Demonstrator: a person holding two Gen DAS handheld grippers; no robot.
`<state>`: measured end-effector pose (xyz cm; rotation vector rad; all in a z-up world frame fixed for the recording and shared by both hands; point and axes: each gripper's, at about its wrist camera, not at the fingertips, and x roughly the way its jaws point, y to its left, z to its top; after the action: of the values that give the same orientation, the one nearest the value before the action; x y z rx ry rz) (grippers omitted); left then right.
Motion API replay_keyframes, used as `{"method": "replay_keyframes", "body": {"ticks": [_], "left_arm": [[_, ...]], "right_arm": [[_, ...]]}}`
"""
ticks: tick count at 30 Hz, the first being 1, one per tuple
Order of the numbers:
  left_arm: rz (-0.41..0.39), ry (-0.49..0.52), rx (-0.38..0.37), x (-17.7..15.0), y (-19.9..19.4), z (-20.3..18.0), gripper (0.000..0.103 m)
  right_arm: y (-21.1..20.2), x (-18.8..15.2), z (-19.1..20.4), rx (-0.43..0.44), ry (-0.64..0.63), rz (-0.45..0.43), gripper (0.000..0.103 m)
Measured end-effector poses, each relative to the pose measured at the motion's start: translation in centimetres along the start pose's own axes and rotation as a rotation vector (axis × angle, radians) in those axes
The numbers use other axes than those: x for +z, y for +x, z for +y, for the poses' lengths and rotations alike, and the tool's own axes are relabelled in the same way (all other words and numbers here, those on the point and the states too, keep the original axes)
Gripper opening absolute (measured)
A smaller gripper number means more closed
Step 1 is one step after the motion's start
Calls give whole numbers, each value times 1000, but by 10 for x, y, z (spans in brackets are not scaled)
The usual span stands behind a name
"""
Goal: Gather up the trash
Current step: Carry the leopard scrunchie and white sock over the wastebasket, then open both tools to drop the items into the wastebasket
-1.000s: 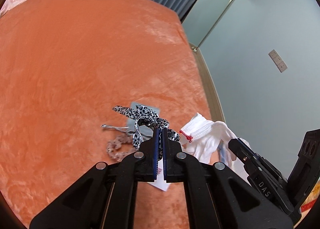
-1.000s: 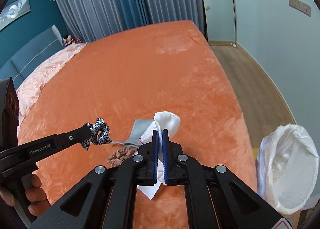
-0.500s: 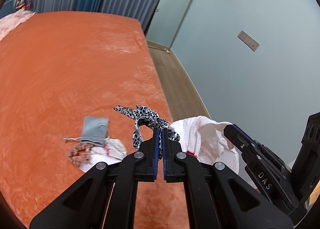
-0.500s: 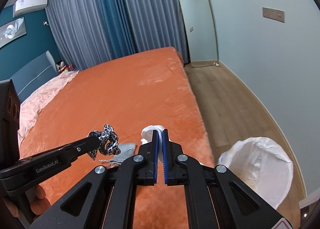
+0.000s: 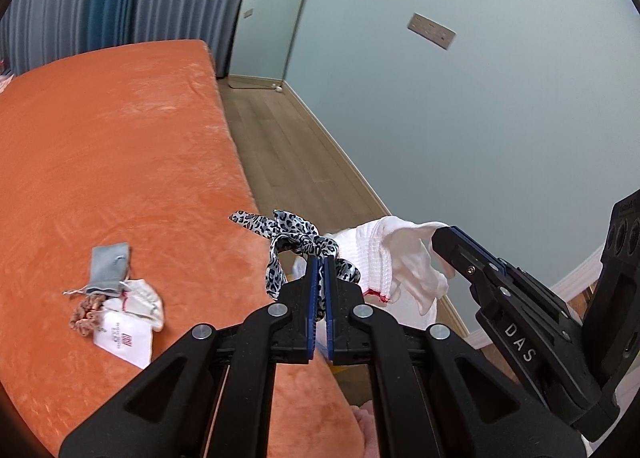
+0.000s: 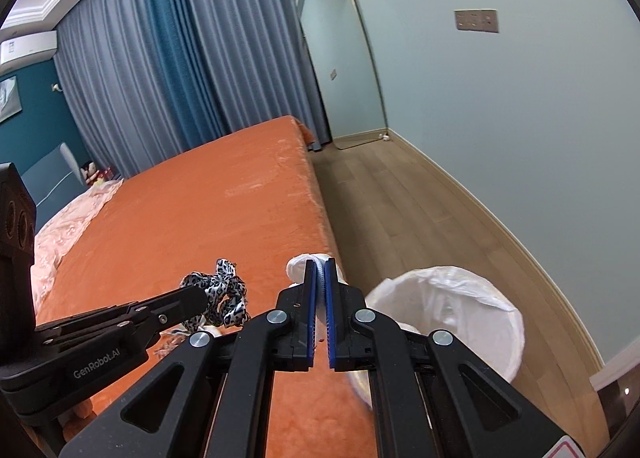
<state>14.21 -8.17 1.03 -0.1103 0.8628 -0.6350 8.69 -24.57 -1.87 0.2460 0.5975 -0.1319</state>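
Observation:
My left gripper is shut on a leopard-print ribbon, which dangles in the air above the right edge of the orange bed. Beside it on the right, my right gripper is shut on a white cloth with a red-stitched hem; only a white fold shows past its fingers in the right wrist view. A bin lined with a white bag stands on the wooden floor just right of the bed. The left gripper and the ribbon appear at the left of the right wrist view.
On the bed lie a grey pouch, a brownish scrunchie, a white paper slip and a white cloth. A leaning mirror and curtains stand at the far end. The wall runs along the right.
Both grippers have lifted and swung right with the ribbon and the white cloth, from over the pile on the bed to the bed's right edge. The bin now sits closer.

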Motion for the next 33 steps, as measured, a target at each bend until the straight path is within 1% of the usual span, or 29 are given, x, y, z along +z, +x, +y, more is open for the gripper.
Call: {"method": "replay_keyframes", "body": {"ticks": [5,13,20,25,27,28,29,30,31,32,33], "left_arm": [[23,48,-20,-3,16,-30,3],[72,92,-55,-9,41,-63,3],[110,121,-76,-12,61,-87,4],[123,119,-86,-11,72,-94,4],[125,117,-85,-11,75,-96,8],[126,116,-84,-11,76,-97,15],[124,113,-79,-11,77,-98,25],[121,110,-74,-11,78,-99,32],[118,105,-67,-11,78,-99,44],[115,100,-62,-11,78,-100,51],[113,98,-61,-10,78,-100,51]], "right_arm": [[-5,-6,-27,-29,38,-1,4],[-5,-17,-63,-62,89,6,4],[-2,-24,-83,-83,118,18,4],[1,-27,-90,-91,132,26,4],[3,-27,-90,-93,138,30,6],[4,-26,-87,-100,141,29,10],[3,-26,-87,-103,146,24,12],[4,-26,-87,-102,145,26,12],[4,-27,-88,-104,144,27,12],[5,-27,-87,-107,142,28,12],[5,-28,-87,-106,141,30,12]]}}
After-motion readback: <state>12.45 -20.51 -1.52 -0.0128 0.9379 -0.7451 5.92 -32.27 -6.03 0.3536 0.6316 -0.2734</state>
